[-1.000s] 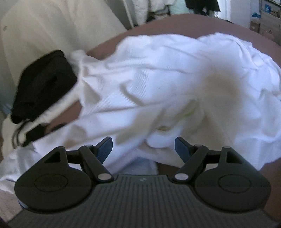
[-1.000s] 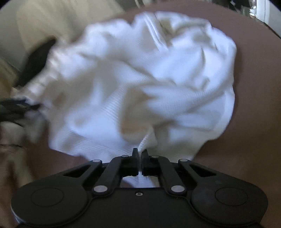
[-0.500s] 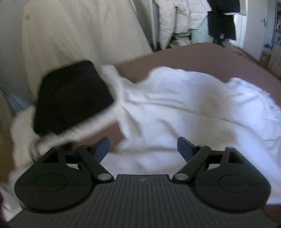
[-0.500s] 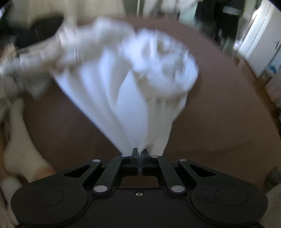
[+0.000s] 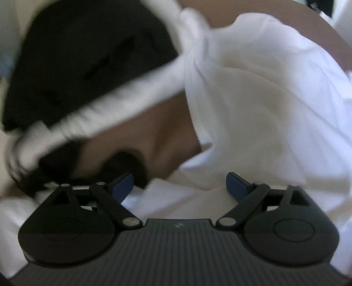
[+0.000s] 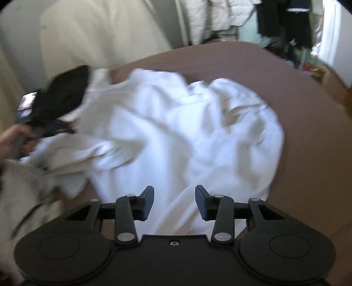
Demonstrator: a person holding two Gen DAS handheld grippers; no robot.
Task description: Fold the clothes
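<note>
A crumpled white garment (image 6: 189,136) lies spread on the brown surface (image 6: 312,140); it also fills the right of the left wrist view (image 5: 259,105), with a long white sleeve (image 5: 105,110) stretching left. My right gripper (image 6: 174,199) is open and empty just above the garment's near hem. My left gripper (image 5: 180,186) is open and empty, low over white cloth near the garment's left side. Both views are blurred by motion.
A folded black garment (image 5: 88,50) lies at the left, under the sleeve; it shows at the left in the right wrist view (image 6: 63,92). More pale clothes (image 6: 26,189) pile at the near left. Hanging coats (image 6: 220,15) stand beyond the far edge.
My right gripper has opened and let go of the white garment, which has dropped and spread on the surface. My left gripper has moved down and left, closer to the black garment.
</note>
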